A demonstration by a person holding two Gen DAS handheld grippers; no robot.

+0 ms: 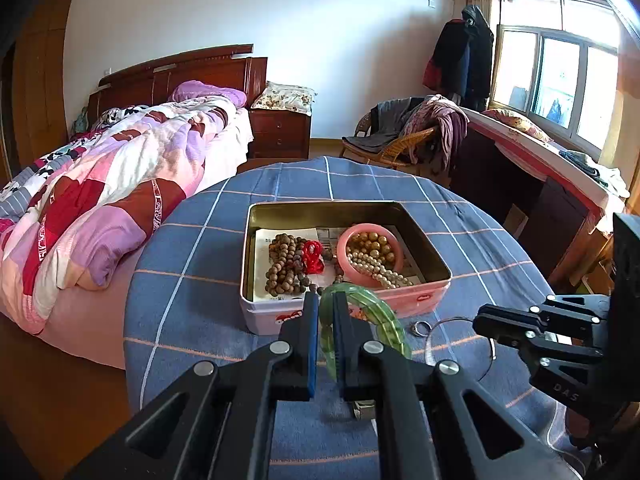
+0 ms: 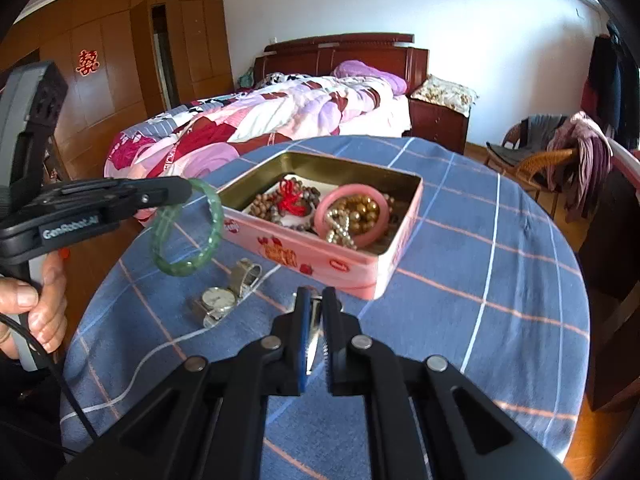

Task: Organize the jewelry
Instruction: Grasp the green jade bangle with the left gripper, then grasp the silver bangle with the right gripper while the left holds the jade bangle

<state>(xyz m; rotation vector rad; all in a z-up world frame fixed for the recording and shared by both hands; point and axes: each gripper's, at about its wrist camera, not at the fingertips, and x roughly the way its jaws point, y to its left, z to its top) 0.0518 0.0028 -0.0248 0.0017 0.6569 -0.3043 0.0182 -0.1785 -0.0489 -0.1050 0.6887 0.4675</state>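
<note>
My left gripper is shut on a green bangle, held just above the near wall of a pink tin box. The right wrist view shows that gripper with the bangle hanging left of the box. My right gripper is shut on a thin silver hoop, seen edge-on; the left wrist view shows the hoop at its tip. Inside the box lie brown wooden beads, a red knot, a pink bangle and pearl strands.
A silver wristwatch lies on the blue checked tablecloth in front of the box. A hand grips the left tool's handle. A bed stands left of the round table; a wicker chair and desk stand behind it.
</note>
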